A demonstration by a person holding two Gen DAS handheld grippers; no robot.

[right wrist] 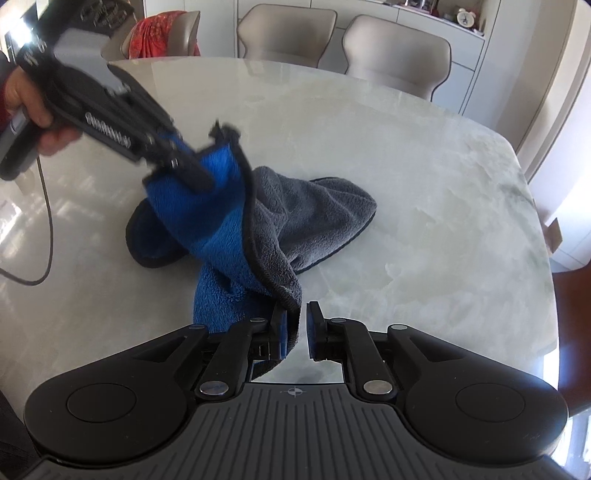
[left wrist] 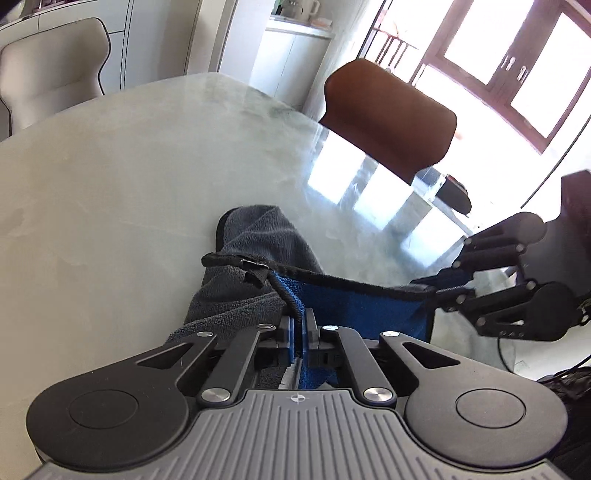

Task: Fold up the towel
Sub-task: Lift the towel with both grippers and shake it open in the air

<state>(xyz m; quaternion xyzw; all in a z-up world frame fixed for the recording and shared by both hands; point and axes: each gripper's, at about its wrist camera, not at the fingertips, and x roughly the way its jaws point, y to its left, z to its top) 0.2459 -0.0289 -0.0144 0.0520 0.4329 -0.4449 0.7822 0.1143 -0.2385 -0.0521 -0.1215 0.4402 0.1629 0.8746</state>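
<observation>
The towel [right wrist: 295, 218] is blue on one side and grey on the other, with a black hem. It is lifted at two corners and its far end rests on the marble table [right wrist: 424, 166]. My left gripper [left wrist: 299, 332] is shut on one corner; it also shows in the right wrist view [right wrist: 184, 168], upper left. My right gripper [right wrist: 298, 328] has the other corner between its pads with a small gap on the right side; it also shows in the left wrist view [left wrist: 448, 290], at the right. The hem [left wrist: 351, 280] stretches between both grippers.
A brown chair [left wrist: 388, 118] stands at the table's far right edge. Beige chairs [right wrist: 395, 55] line the opposite side, one with a red cloth [right wrist: 159, 35]. A black cable [right wrist: 40, 229] lies on the table at left. White cabinets stand behind.
</observation>
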